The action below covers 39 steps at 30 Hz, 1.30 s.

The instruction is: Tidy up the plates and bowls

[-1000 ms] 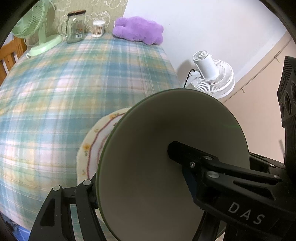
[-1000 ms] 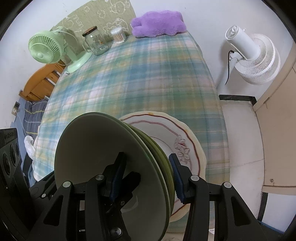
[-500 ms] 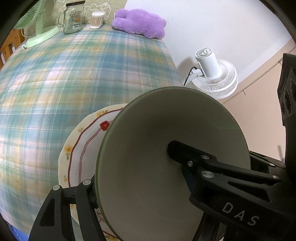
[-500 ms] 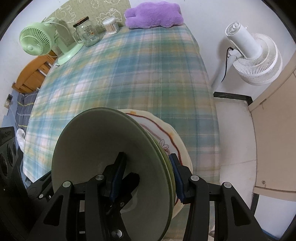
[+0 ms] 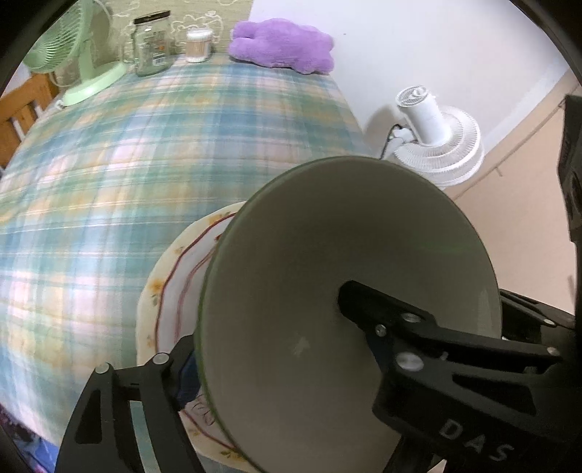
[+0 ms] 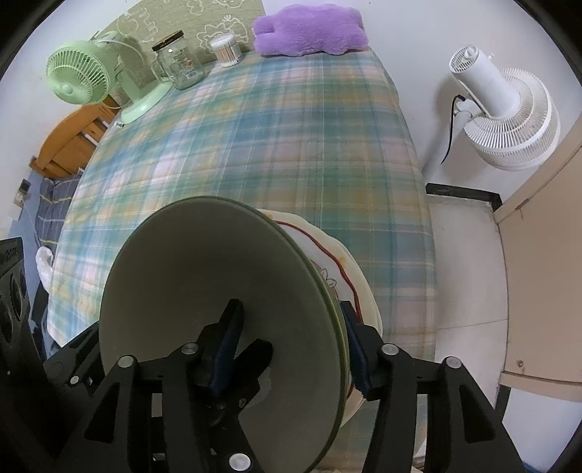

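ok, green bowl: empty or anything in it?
Empty. The green bowl shows a bare, pale inside in both wrist views, with no food or liquid in it.

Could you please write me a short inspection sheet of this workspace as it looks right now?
Surface: table under a blue-green plaid cloth.
Job's things: grey-green round bowls, nested and tilted on edge, over a cream floral plate with a red rim line near the table's edge.
Clutter: mint desk fan, clear glass jar, cotton-swab tub, purple plush toy, all at the far end.
Grippers: left gripper and right gripper straddle the bowls' rims; both have just been opening.
Cables: black cord at the white floor fan.
Surroundings: wooden chair, white wall.
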Tool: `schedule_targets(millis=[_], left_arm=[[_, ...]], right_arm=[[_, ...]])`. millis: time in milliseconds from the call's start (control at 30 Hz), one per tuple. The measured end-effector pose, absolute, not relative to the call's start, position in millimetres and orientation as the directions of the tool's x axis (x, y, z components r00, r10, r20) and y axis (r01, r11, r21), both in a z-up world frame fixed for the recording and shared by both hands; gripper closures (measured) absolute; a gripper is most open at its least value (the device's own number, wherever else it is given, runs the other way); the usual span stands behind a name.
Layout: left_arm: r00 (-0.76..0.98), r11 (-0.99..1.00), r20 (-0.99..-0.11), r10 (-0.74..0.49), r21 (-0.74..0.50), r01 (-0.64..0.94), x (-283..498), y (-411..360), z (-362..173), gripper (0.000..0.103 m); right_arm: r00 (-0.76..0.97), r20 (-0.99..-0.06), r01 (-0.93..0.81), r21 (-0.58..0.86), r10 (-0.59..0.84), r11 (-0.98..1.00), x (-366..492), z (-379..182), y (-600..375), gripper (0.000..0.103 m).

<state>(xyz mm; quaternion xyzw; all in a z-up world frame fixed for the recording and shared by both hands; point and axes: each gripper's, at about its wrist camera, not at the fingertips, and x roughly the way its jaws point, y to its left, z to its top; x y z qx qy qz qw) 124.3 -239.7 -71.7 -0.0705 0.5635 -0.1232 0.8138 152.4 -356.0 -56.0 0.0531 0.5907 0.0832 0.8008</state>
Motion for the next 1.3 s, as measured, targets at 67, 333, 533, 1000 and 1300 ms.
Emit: schedule_targets(millis=[67,333,533,1000,1300], left_arm=[[0.330,0.968,-0.911,-0.249,-0.227,0.104,123,-239,-71,0.017],[0.389,0.978,-0.898,-0.208,-0.183,0.101,112,-231,-45,0.017],[0.505,0.969,-0.829,-0.241,-0.173,0.179,103,-222,-10,0.012],[0.638,0.968,-0.733,-0.237,-0.120,0.222,91,-125,22,0.006],[0.730,0.980,-0.661,-0.172,-0.037,0.197,77,-55,9,0.006]], right_arm=[[0.283,-0.939,-0.067,0.187,0.198,0.980,151,-57,-358,0.032],[0.320,-0.932,-0.060,0.158,0.169,0.986,139,-38,-358,0.029],[0.453,-0.890,0.003,0.063,0.055,0.998,125,-2,-353,0.028],[0.632,-0.770,0.129,-0.006,-0.087,0.992,93,47,-280,0.028],[0.699,-0.709,0.157,0.029,-0.091,0.987,77,36,-214,0.021]])
